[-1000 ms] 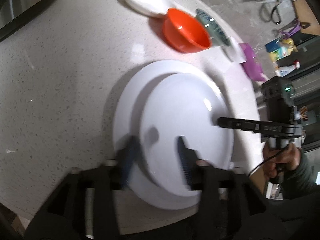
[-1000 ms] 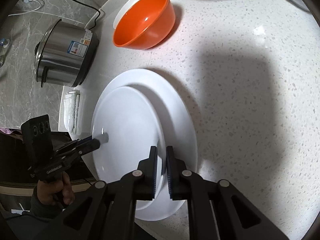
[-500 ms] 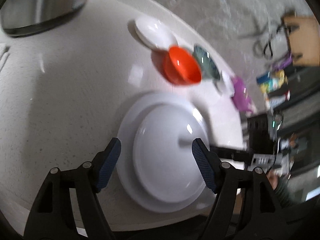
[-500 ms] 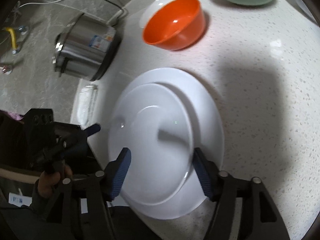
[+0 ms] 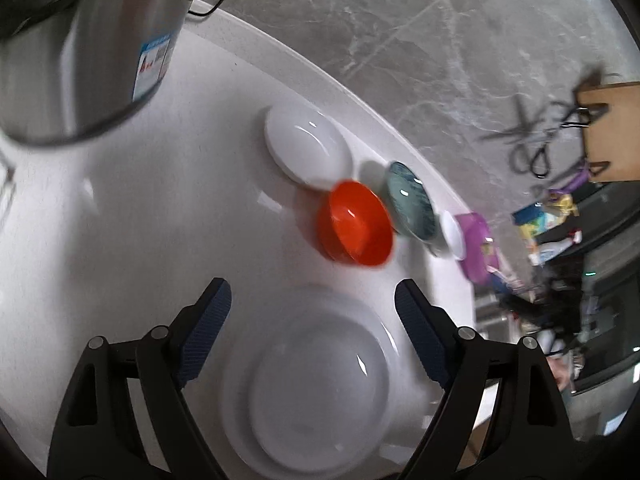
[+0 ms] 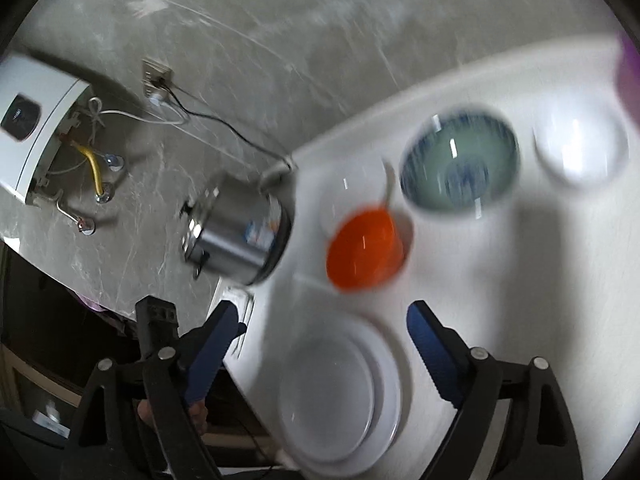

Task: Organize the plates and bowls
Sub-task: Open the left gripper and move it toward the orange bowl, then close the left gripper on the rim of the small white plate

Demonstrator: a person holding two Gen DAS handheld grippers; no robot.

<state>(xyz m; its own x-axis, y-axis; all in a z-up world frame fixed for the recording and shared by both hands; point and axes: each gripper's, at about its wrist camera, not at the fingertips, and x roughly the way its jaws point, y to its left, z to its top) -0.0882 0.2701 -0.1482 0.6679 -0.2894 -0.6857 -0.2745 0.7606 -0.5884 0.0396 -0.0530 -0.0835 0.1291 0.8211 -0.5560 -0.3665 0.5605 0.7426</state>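
Marble wall's water heater (image 6: pixel 38 120) shows rightside only.

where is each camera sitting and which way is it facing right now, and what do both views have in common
Left wrist: rides the left gripper, looking down along its open blue-padded fingers at stacked white plates, with the orange plastic bowl beyond; only its own fingers show.
Right wrist: rides the right gripper, fingers open, facing the same white countertop from the other side; the left gripper's body and the holding hand show lower left.
Shared: plates, orange bowl, blue-green patterned bowl, steel cooker.
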